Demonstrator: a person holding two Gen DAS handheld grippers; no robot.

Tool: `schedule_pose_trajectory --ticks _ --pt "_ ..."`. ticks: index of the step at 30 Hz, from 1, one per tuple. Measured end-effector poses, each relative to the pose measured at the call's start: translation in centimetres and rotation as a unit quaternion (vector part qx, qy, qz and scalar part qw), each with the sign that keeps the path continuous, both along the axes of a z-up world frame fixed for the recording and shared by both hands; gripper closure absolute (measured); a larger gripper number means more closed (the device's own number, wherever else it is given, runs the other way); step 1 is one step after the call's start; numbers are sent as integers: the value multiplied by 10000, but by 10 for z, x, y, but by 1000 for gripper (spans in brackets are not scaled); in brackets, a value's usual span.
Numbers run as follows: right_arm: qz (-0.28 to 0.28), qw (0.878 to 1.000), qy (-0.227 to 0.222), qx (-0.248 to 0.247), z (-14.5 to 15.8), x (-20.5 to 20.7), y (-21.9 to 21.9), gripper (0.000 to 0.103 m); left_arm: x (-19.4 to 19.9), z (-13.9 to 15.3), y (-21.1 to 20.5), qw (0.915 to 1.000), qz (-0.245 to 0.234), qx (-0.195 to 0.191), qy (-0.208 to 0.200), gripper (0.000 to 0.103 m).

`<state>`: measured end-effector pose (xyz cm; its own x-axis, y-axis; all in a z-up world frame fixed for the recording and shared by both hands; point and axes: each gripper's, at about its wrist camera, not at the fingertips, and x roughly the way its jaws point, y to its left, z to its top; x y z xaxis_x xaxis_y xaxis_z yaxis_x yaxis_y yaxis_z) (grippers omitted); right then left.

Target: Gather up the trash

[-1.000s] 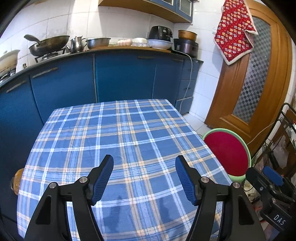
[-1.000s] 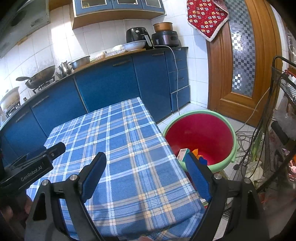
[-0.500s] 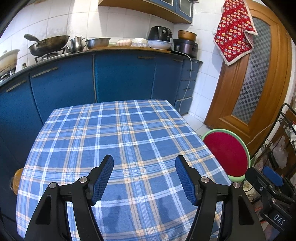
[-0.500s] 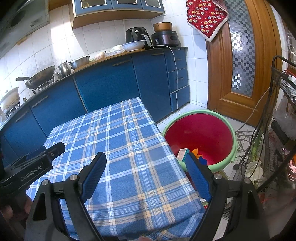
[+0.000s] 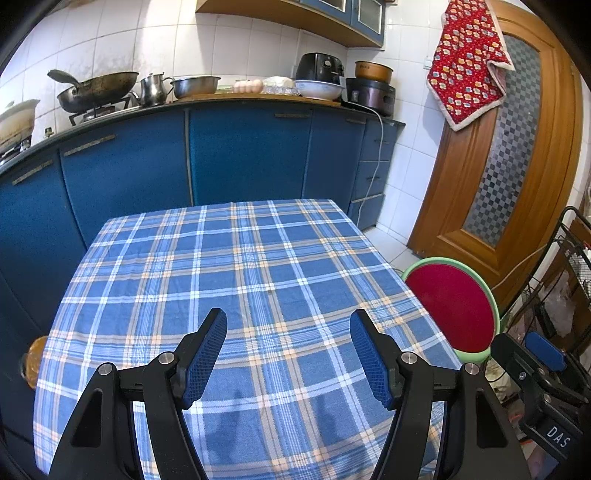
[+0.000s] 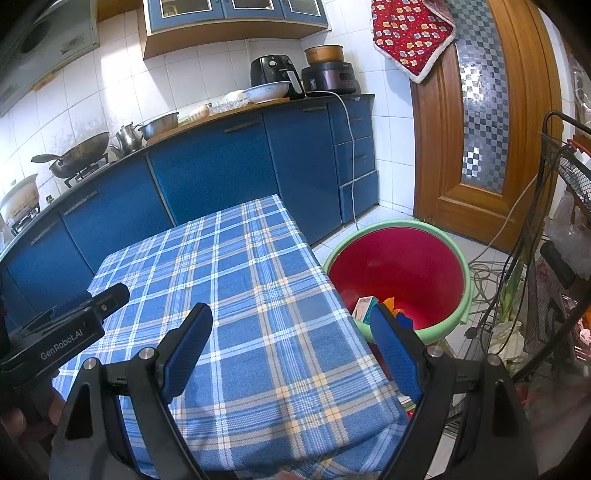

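- The left gripper (image 5: 288,350) hangs over the near part of the table (image 5: 258,258), low in the frame of its own view; its jaws stand well apart and there is nothing between them but checked cloth.
- The right gripper (image 6: 291,343) sits low in the frame of its own view, over the table's right edge, jaws spread wide and holding nothing.
- In the right view the left gripper (image 6: 70,325) shows at the lower left as a black body with white lettering, and a hand (image 6: 22,413) is partly visible beneath it.
- In the left view the right gripper (image 5: 539,373) shows at the lower right, with one blue pad in sight.
- The table wears a blue plaid cloth, and no loose thing lies on the part I can see.
- The bin (image 6: 402,273), red inside with a green rim, stands on the floor just beside the table's right edge, at the right of centre in the right view.
- The trash (image 6: 369,306) lies in the bottom of the bin: a small white and teal box, with orange and blue scraps beside it, partly hidden behind the right gripper's finger.
- In the left view the bin (image 5: 454,306) shows only its red wall and green rim at the right; its contents are out of sight there.
- Behind the table, across the upper frame, runs a row of blue cabinets (image 5: 240,155), with a wok (image 5: 96,88) at the upper left.
- A wooden door (image 6: 491,122) fills the upper right, a red quilted cloth (image 6: 410,33) hanging over its corner.
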<state>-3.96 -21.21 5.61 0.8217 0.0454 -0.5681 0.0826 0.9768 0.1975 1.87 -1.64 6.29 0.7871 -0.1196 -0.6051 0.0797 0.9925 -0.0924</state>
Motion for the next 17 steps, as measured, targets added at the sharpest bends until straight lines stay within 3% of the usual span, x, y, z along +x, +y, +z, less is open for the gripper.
schedule_pose_trajectory --ticks 17 --pt "-1 10000 4 -4 0 0 0 16 0 1 -2 10000 -9 3 18 32"
